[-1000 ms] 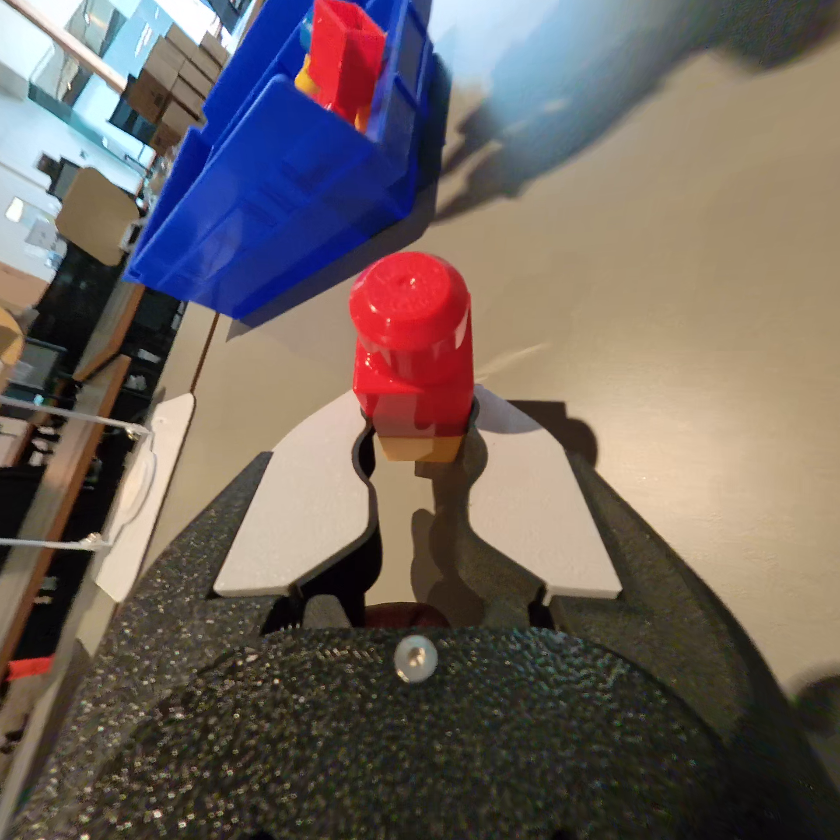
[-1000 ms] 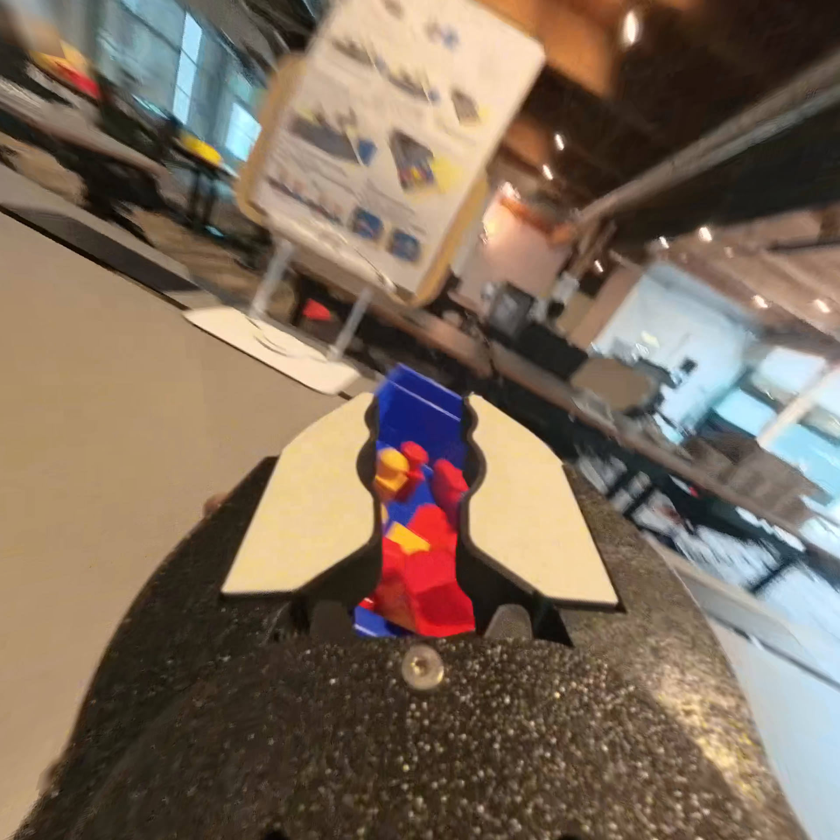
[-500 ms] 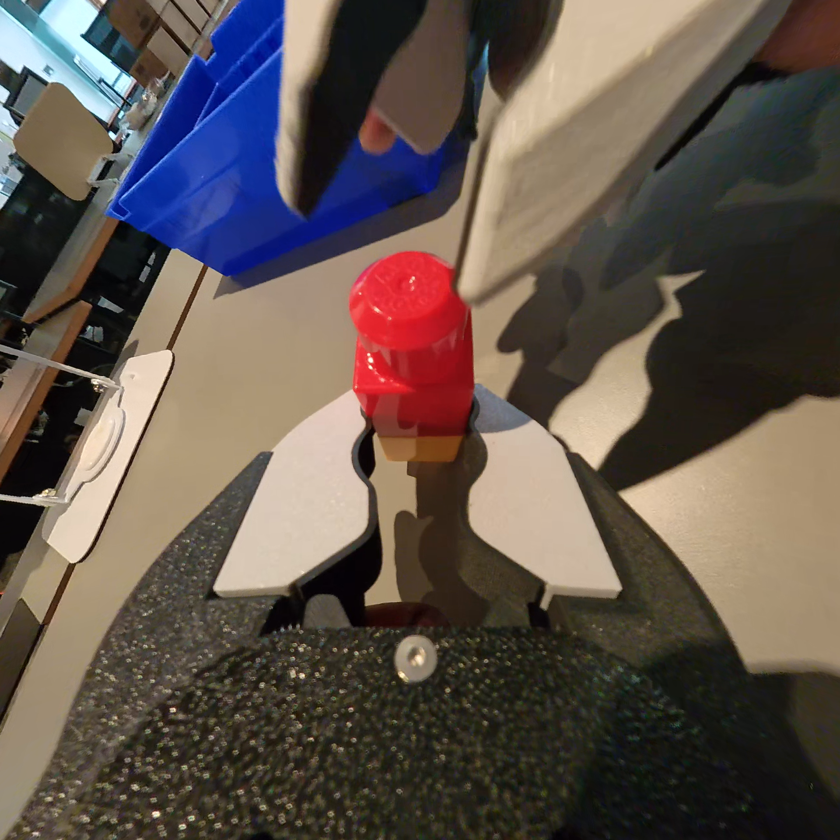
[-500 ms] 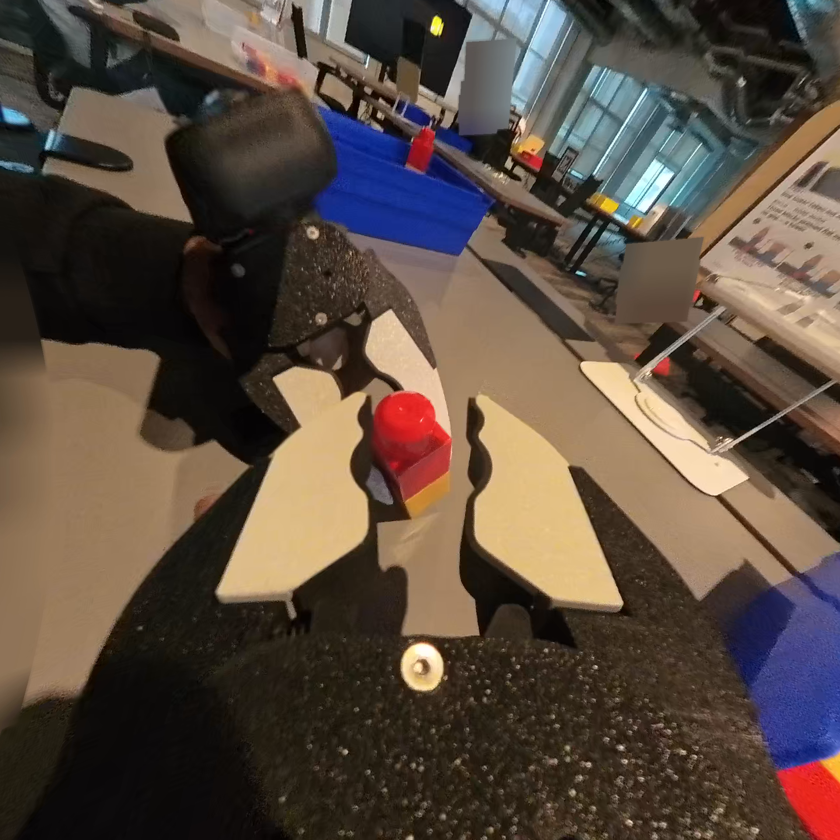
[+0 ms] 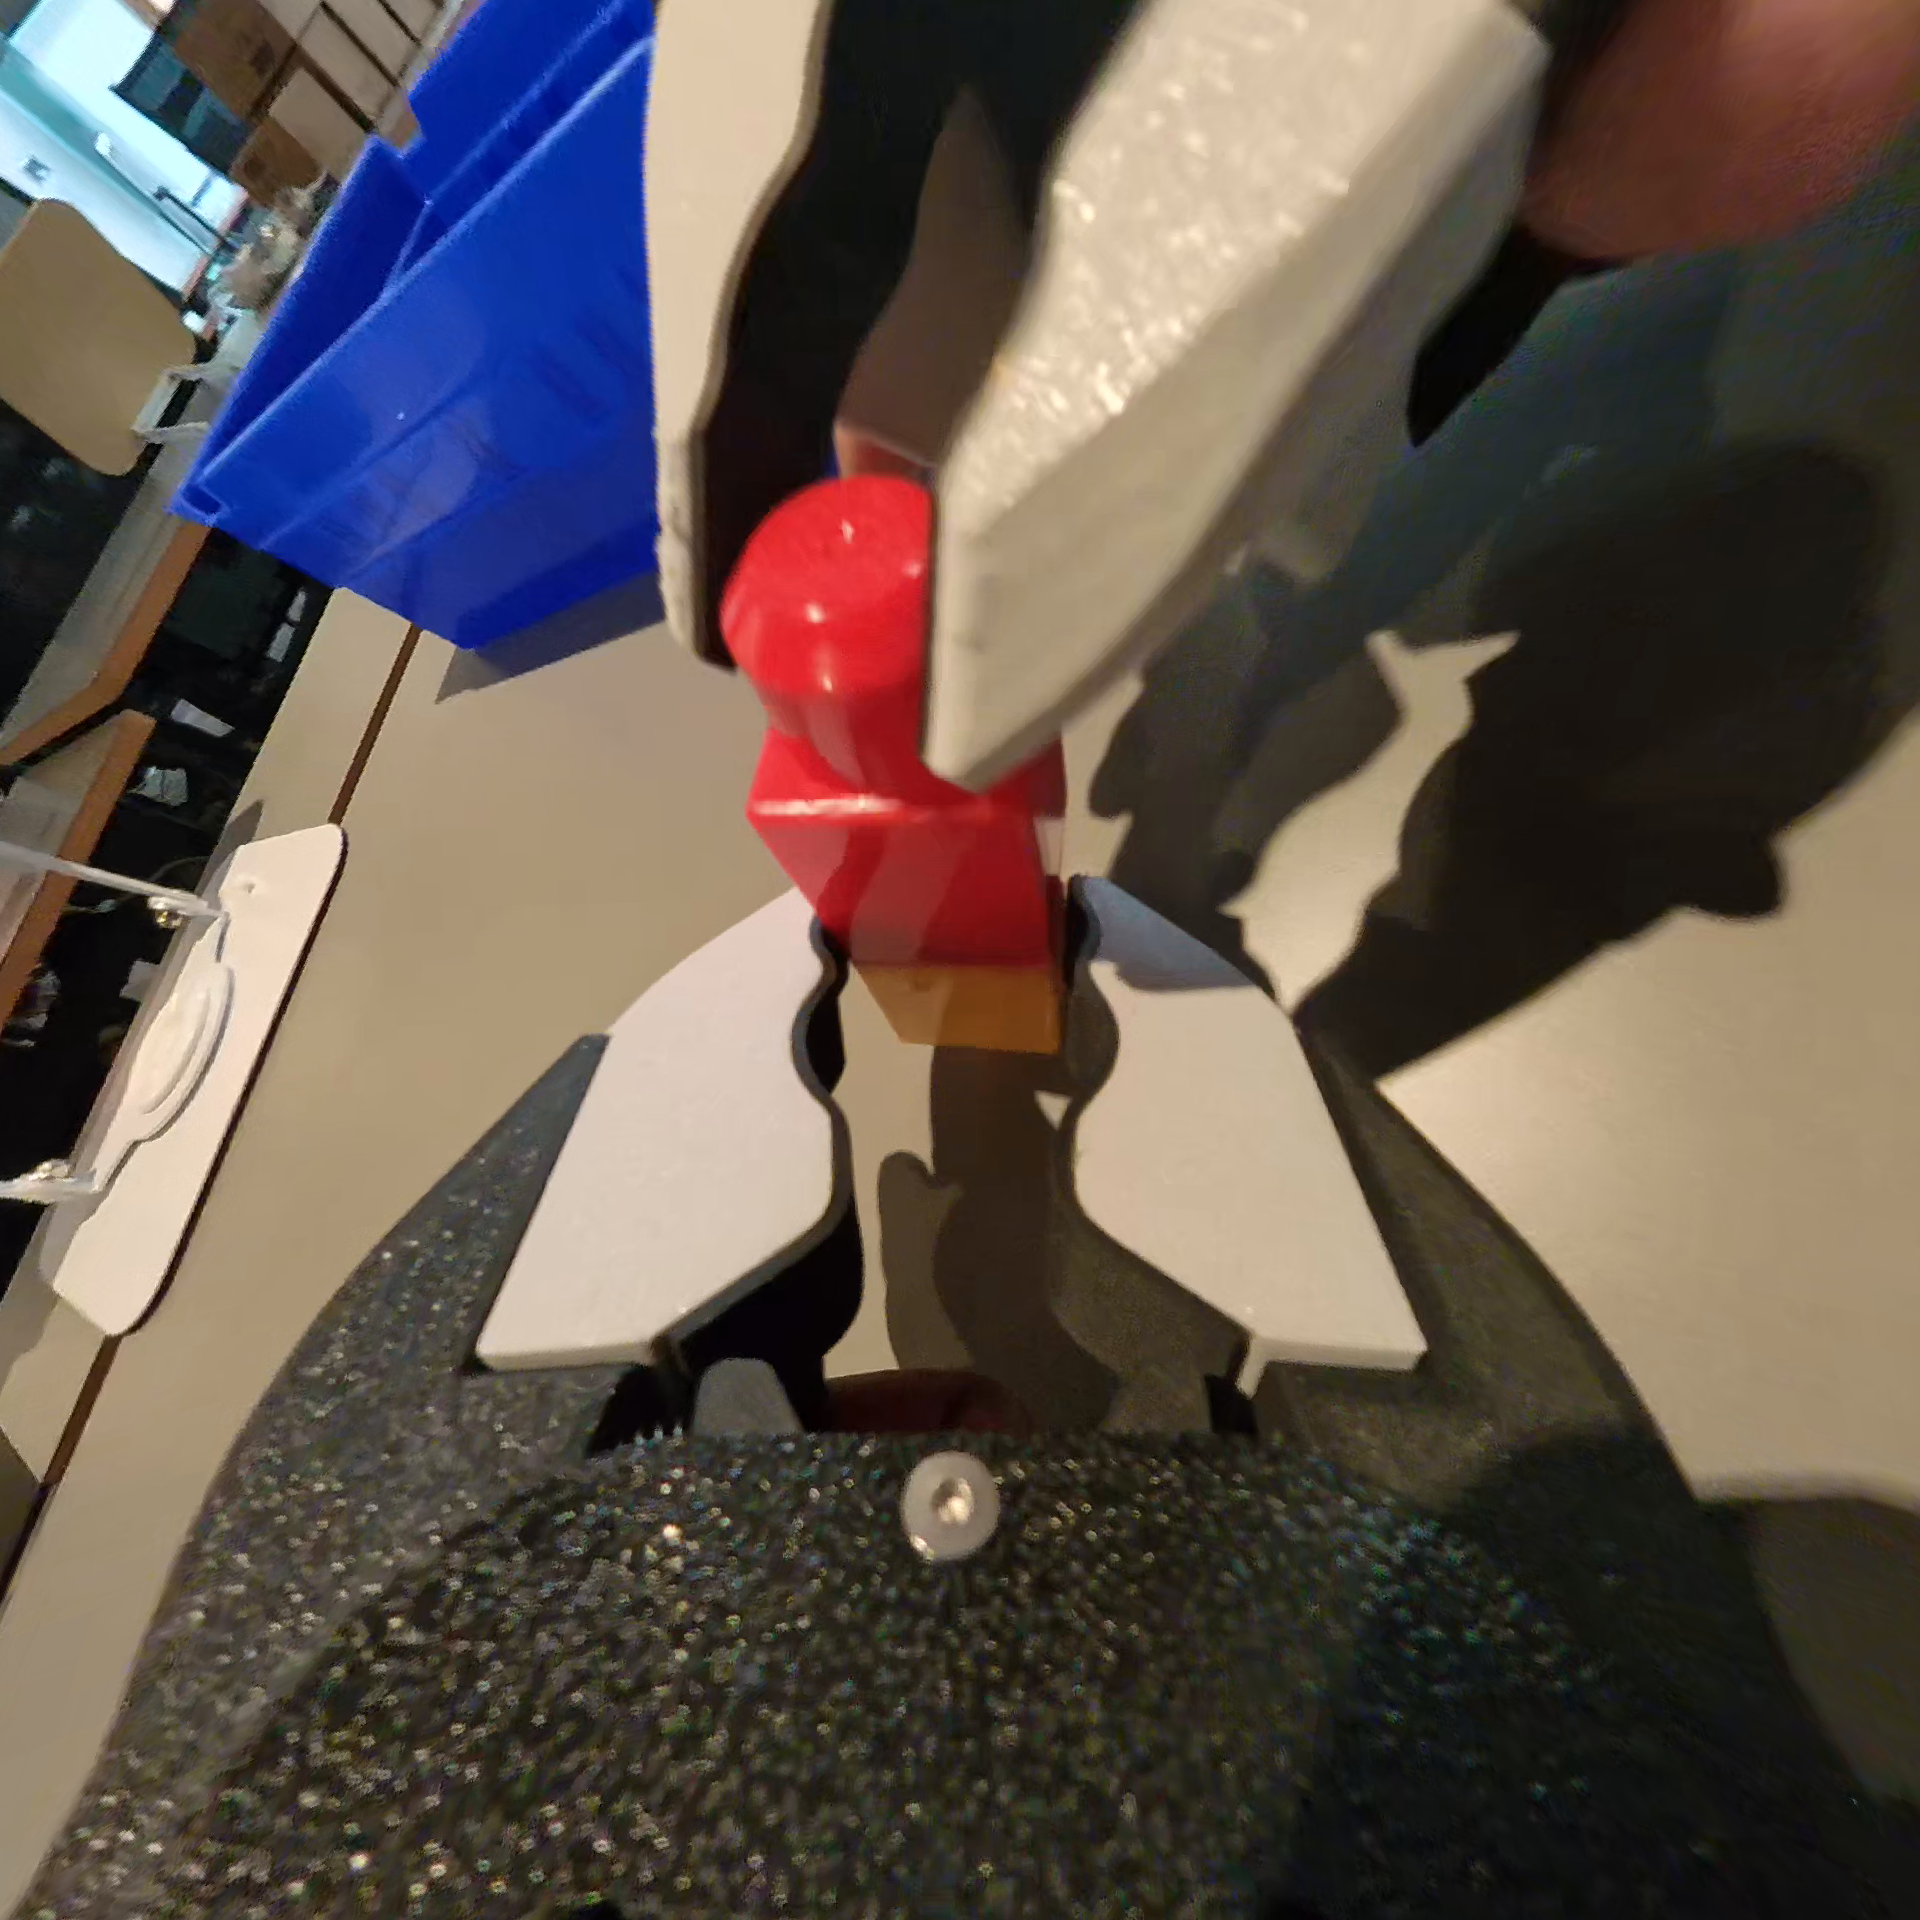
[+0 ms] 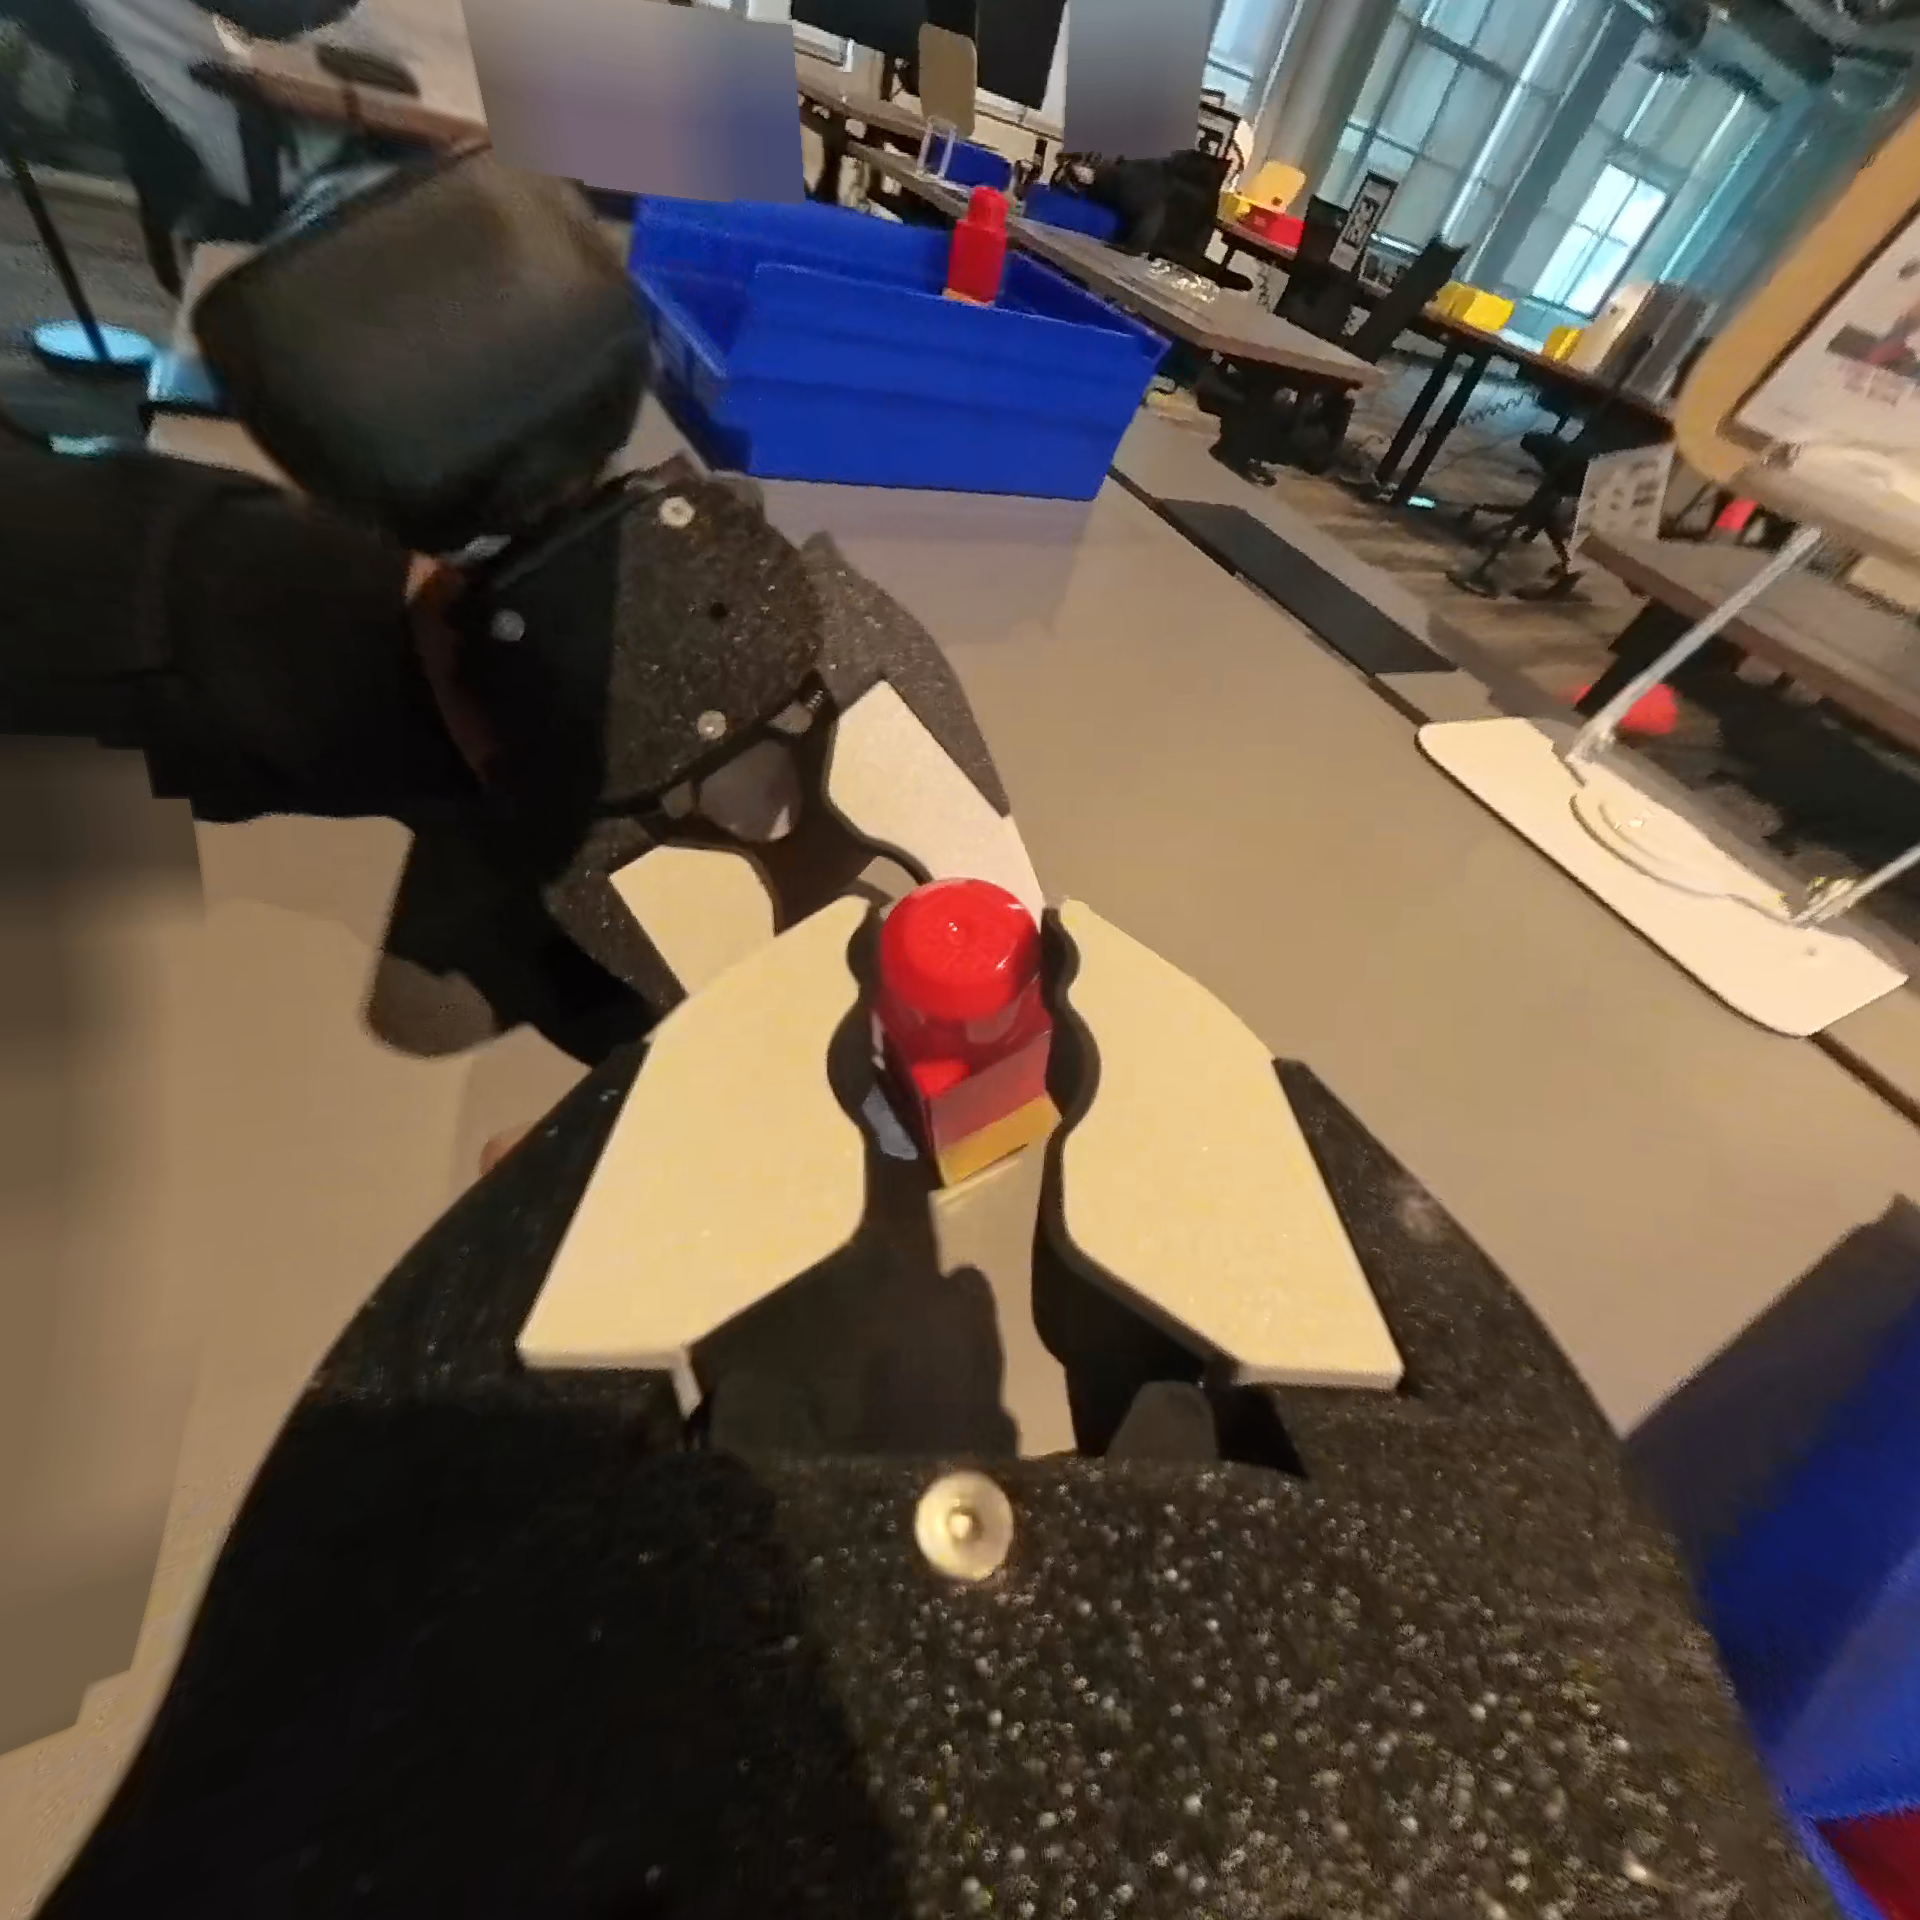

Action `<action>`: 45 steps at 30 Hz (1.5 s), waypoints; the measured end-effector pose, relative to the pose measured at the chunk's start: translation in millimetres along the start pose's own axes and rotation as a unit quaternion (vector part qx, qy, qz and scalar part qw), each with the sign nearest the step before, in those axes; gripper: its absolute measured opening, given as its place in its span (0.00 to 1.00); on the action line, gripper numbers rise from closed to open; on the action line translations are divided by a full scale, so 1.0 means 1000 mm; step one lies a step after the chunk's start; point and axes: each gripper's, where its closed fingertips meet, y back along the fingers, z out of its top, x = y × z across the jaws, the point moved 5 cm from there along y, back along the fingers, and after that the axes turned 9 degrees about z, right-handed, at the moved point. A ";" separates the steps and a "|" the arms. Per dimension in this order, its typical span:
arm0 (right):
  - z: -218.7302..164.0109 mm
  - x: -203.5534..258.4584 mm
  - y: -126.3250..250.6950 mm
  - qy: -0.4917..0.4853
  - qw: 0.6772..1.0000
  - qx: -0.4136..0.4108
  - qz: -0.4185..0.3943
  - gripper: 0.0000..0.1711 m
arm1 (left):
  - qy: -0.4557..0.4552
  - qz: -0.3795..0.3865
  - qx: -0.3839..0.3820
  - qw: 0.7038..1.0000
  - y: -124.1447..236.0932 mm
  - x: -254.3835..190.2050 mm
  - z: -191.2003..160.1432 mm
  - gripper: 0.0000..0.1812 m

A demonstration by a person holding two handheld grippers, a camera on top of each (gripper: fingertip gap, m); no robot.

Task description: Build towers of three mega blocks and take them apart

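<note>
Between the tips of the left gripper [image 5: 940, 920] a small stack is pinched: a red block [image 5: 904, 831] seated on a yellow block [image 5: 971, 1003], standing on the grey surface [image 5: 1558, 1195]. The left gripper's tips are pressed against the lower sides of the red block, just above the yellow one. From above and ahead of the left gripper, the right gripper [image 5: 821, 665] is lowered over the stack, its two fingers set on either side of the red block's round stud; whether they are touching it cannot be told. Seen from the right wrist, the stud [image 6: 958, 961] is framed closely by the right gripper [image 6: 956, 920], with the left gripper [image 6: 831, 831] beyond it. A blue bin [image 5: 436, 416] is placed ahead and to the left of the left gripper, and a white stand base [image 5: 197, 1039] is seen at its left.
</note>
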 end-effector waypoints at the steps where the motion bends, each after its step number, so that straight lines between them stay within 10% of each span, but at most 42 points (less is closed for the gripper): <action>1: 0.000 -0.003 0.001 -0.018 1.000 -0.005 0.002 0.17 | 0.002 0.000 0.001 1.000 0.000 0.001 0.000 0.22; 20: -0.002 -0.005 0.001 -0.069 0.997 -0.030 0.018 0.18 | 0.040 -0.016 0.027 0.999 0.001 0.004 -0.005 0.20; 34: -0.021 0.002 -0.014 -0.088 0.994 0.043 0.046 0.39 | 0.060 -0.019 0.040 0.997 0.001 0.007 -0.008 0.20; 45: -0.019 0.002 -0.013 -0.067 0.996 0.041 0.042 0.27 | 0.032 -0.042 0.021 0.998 0.003 -0.003 -0.002 0.20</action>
